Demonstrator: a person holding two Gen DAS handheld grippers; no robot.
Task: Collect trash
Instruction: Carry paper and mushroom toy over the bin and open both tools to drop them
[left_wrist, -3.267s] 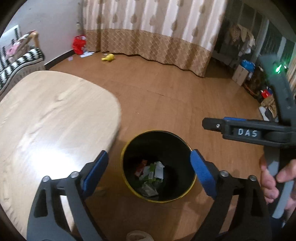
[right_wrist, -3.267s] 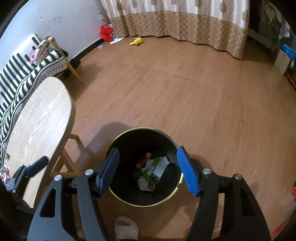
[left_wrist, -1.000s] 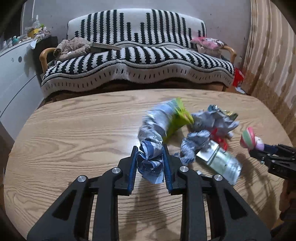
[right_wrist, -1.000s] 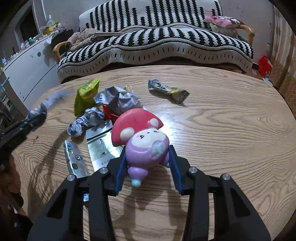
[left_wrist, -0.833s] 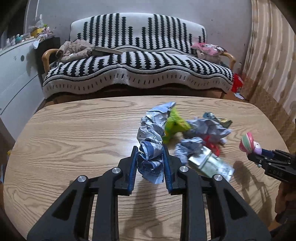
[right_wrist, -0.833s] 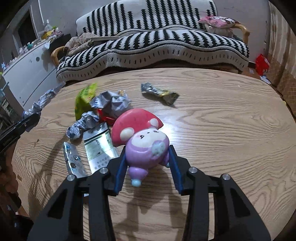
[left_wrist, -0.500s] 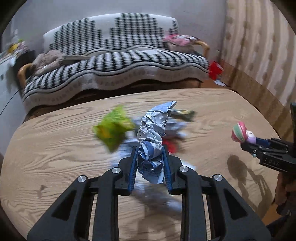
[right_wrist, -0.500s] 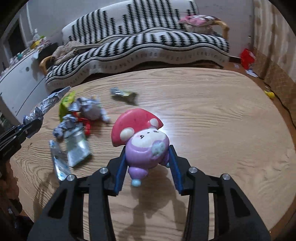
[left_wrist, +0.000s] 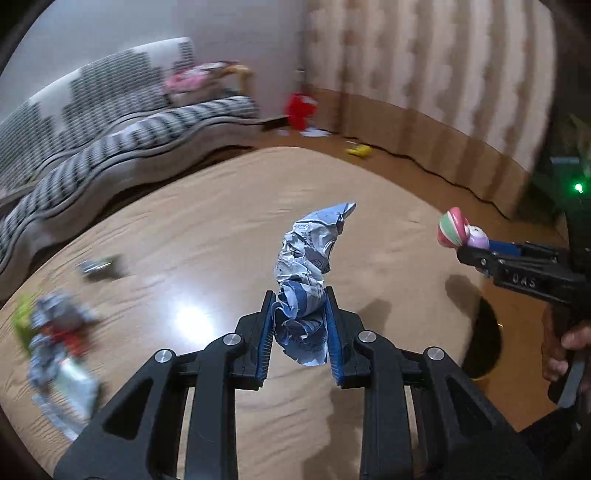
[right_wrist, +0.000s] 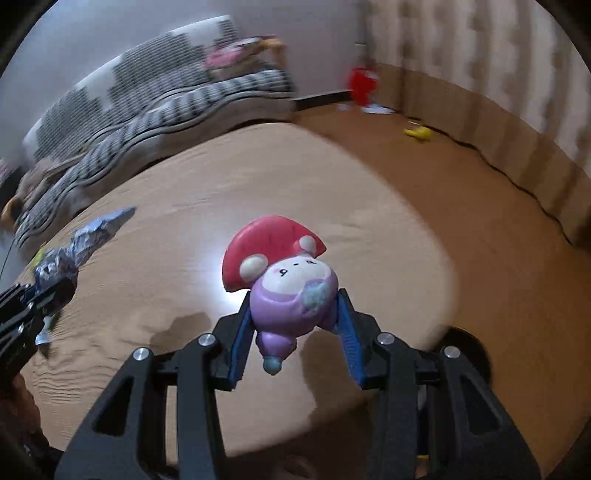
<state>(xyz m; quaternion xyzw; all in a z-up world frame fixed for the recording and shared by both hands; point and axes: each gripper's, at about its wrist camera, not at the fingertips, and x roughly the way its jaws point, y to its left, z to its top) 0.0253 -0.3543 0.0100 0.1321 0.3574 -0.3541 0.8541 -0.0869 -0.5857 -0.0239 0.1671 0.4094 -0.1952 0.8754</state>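
Note:
My left gripper is shut on a crumpled blue-and-silver wrapper and holds it above the wooden table. My right gripper is shut on a mushroom toy with a red cap and purple body, also above the table. The toy and right gripper show at the right of the left wrist view. The wrapper shows at the left of the right wrist view. A pile of wrappers lies on the table's left. The black bin's rim peeks past the table's right edge.
A black-and-white striped sofa stands behind the table. A red bag and a yellow object lie on the wooden floor by the curtain. A small wrapper lies apart on the table.
Both grippers have swung to the right with their loads; the view now shows the table's right end, the curtain and the bin's rim. The trash pile has slid to the left.

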